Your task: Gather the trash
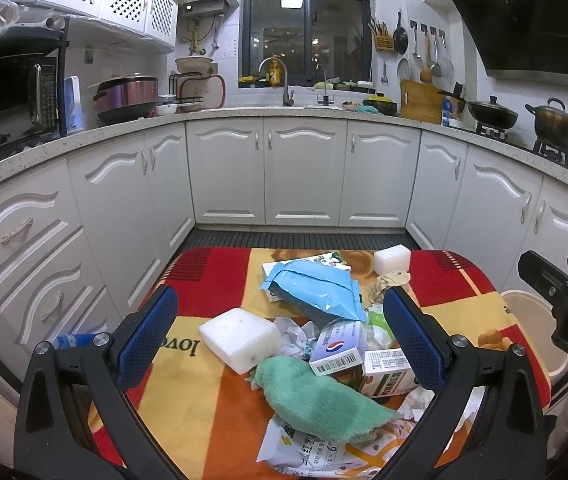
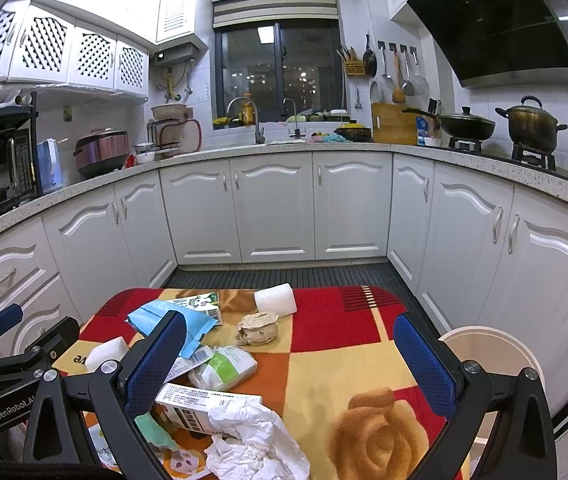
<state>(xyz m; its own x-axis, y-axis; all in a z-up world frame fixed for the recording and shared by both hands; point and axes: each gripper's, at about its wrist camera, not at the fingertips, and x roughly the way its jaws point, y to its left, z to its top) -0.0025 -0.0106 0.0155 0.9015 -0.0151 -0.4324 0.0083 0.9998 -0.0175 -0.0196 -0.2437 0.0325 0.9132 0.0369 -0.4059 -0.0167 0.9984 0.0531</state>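
Note:
Trash lies on a table covered by a red, orange and yellow blanket (image 1: 204, 420). In the left wrist view I see a white foam block (image 1: 240, 338), a blue plastic pouch (image 1: 316, 288), a small medicine box (image 1: 338, 350), a green cloth (image 1: 316, 396), a drink carton (image 1: 388, 376) and a snack wrapper (image 1: 304, 448). My left gripper (image 1: 280, 332) is open above this pile and holds nothing. My right gripper (image 2: 292, 354) is open and empty over the table; crumpled white tissue (image 2: 252, 436), the carton (image 2: 200, 404) and a brown paper ball (image 2: 258, 328) lie below it.
A cream round bin (image 2: 496, 356) stands on the floor at the table's right side. A second foam block (image 2: 275, 299) lies at the table's far edge. White kitchen cabinets (image 2: 276, 208) and counters surround a dark floor mat (image 2: 284, 276) beyond the table.

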